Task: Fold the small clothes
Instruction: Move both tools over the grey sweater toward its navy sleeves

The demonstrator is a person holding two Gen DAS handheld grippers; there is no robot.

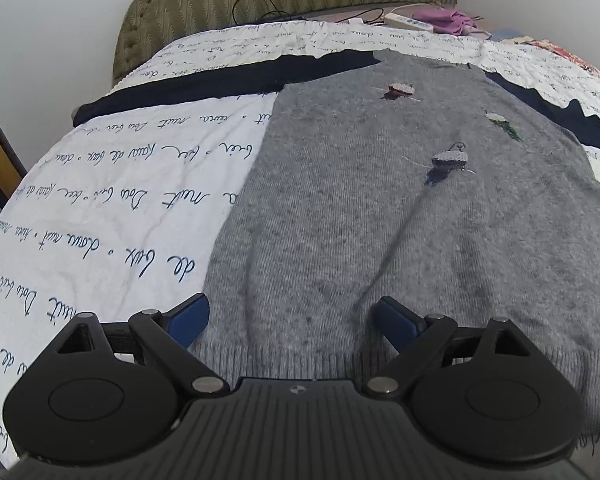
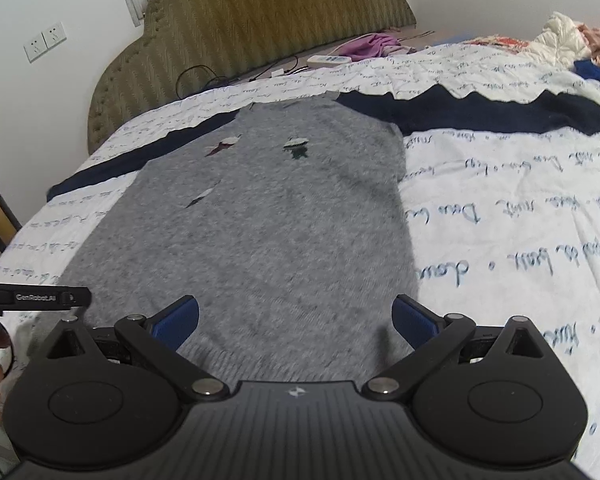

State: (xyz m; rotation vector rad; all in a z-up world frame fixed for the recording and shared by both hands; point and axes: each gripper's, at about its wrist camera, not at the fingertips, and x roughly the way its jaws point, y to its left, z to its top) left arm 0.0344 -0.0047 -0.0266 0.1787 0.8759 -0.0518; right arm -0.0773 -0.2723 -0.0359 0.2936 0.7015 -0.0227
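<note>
Sweater [image 1: 380,220] lay flat on the bed [image 1: 100,220], front up, navy sleeves [image 2: 480,112] spread, hem nearest both tools. Left tool [image 1: 290,320] hung wide and empty over the hem's left corner; right tool [image 2: 296,320] hung wide and empty over the right. Folding had apparently not begun; next, each tool would need to pinch its hem corner.

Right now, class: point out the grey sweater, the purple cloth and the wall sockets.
grey sweater [image 1: 380,208]: left wrist view, middle of its body.
purple cloth [image 2: 370,46]: right wrist view, its bunched centre.
wall sockets [image 2: 45,41]: right wrist view, between the two plates.
</note>
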